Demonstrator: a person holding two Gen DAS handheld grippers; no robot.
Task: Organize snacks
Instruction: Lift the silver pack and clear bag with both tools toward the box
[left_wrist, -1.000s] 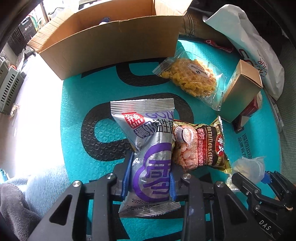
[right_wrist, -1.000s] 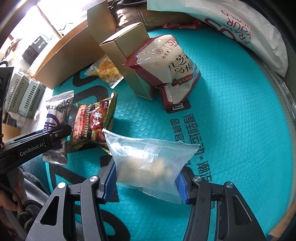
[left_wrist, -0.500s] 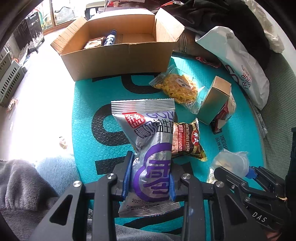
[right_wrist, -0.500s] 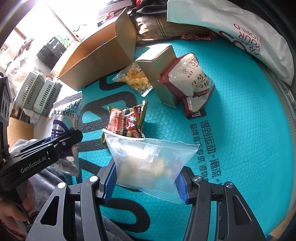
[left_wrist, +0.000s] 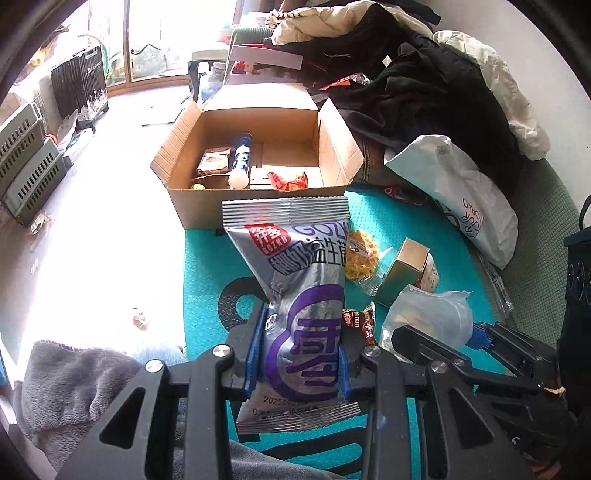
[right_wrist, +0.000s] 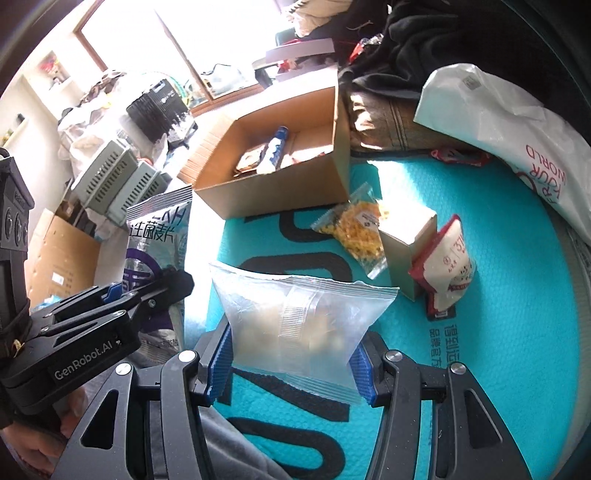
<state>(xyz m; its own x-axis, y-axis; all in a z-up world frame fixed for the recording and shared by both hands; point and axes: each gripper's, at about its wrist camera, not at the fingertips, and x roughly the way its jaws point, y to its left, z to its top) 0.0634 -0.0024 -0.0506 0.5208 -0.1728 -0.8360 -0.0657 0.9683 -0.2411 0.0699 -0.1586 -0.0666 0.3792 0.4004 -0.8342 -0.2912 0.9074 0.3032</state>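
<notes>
Two snack packs, held above the mat, bound for the box

Silver pack (left_wrist: 303, 325): clamped near its lower end in the left tongs (left_wrist: 297, 363), hanging clear of the mat (right_wrist: 498, 332). Clear pack (right_wrist: 299, 321): clamped across its width in the right tongs (right_wrist: 291, 365). Both likely lifted to clear the open box (left_wrist: 258, 155), already holding snacks. Yellow pack (right_wrist: 360, 229), small carton (right_wrist: 402, 254) and red-white pack (right_wrist: 448, 266) lie unsorted.

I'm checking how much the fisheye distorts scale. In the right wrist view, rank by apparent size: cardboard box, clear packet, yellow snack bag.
1. clear packet, inflated by nearness to the camera
2. cardboard box, close to it in apparent size
3. yellow snack bag
</notes>
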